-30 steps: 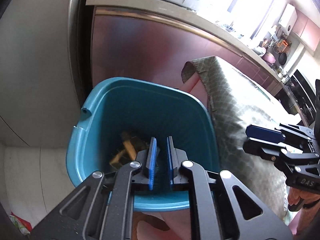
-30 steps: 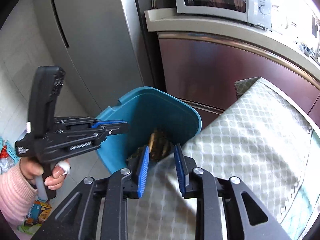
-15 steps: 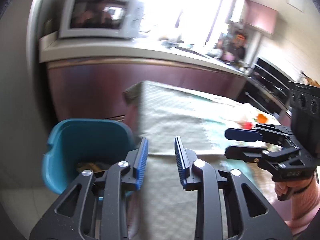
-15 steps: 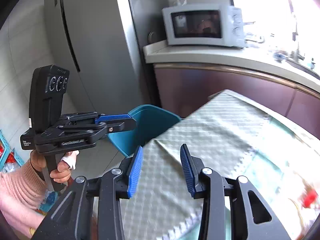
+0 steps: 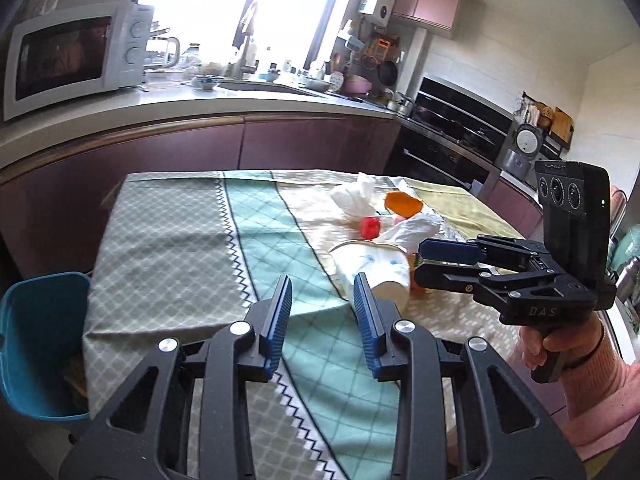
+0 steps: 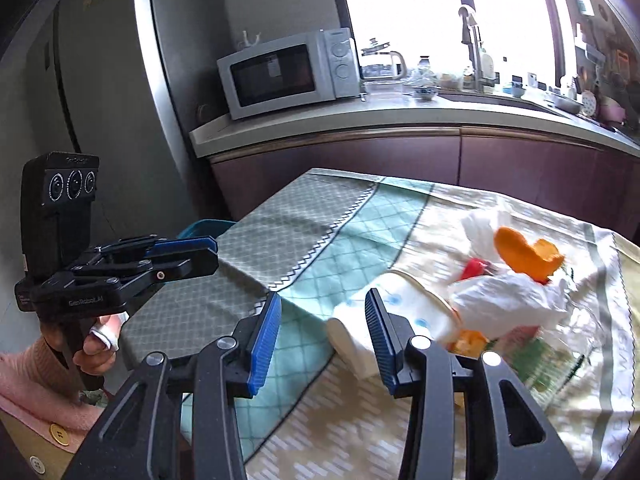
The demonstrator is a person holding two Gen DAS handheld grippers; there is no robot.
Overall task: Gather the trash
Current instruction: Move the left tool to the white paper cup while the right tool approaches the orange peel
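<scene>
A heap of trash lies on the tablecloth: a paper cup (image 5: 372, 268) (image 6: 384, 320) on its side, crumpled white wrappers (image 5: 412, 228) (image 6: 504, 300), orange peel (image 5: 402, 204) (image 6: 524, 254) and a red cap (image 5: 370, 227) (image 6: 474, 268). My left gripper (image 5: 322, 292) (image 6: 212, 254) hovers over the cloth just short of the cup. Its jaws are opening with nothing between them. My right gripper (image 6: 322, 308) (image 5: 424, 258) is beside the cup's base, jaws opening and holding nothing. The teal bin (image 5: 40, 344) (image 6: 206, 226) stands on the floor at the table's left end.
A microwave (image 5: 76, 60) (image 6: 288, 72) sits on the counter (image 5: 240, 100) behind the table. A grey fridge (image 6: 100, 100) stands to the left and a black oven (image 5: 452, 120) to the right. Dark red cabinets (image 6: 400, 160) run close behind the table.
Both grippers swung from over the teal bin to the table and rose a little. Their jaws widened. The trash heap came into view.
</scene>
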